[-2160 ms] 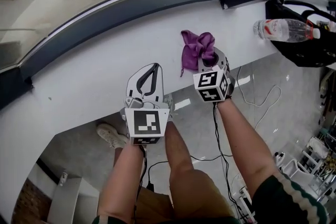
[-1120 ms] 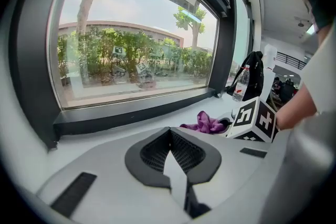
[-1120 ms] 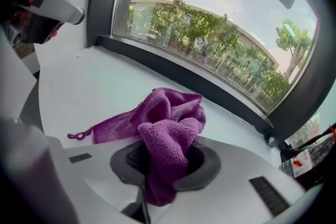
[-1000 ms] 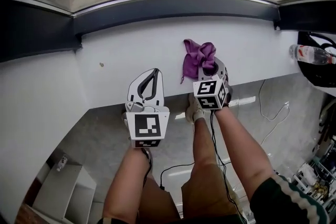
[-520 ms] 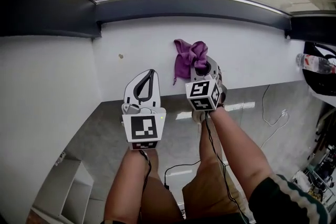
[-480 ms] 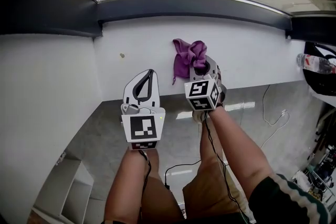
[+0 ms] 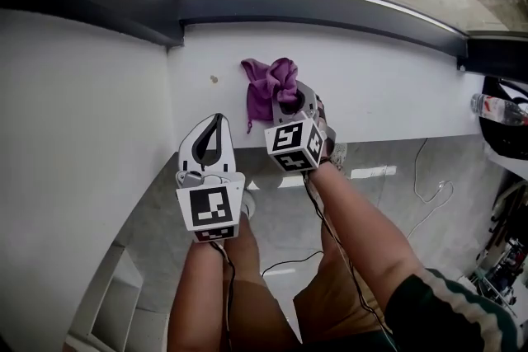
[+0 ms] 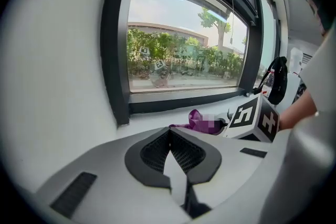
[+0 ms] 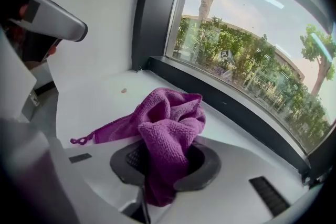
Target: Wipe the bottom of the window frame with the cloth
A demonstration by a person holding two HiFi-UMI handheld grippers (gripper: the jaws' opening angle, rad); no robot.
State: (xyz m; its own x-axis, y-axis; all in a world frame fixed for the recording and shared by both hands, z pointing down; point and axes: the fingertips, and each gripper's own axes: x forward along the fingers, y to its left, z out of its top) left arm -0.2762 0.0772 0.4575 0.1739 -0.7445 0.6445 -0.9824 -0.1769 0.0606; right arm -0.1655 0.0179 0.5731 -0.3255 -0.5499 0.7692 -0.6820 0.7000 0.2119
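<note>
Honestly, the right gripper (image 7: 289, 105) pinches just a bunched fold of purple cloth (image 7: 262, 83), so rubbing the bottom frame rail (image 7: 330, 9) might tug it free; the left gripper (image 7: 213, 130) sits closed, empty.

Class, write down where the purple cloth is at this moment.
In the head view the purple cloth is near centre, clamped in the right gripper and resting on the white sill short of the dark window frame.

Water bottle (image 7: 498, 108) by black bag (image 7: 505, 140); small brown speck (image 7: 214, 79).
</note>
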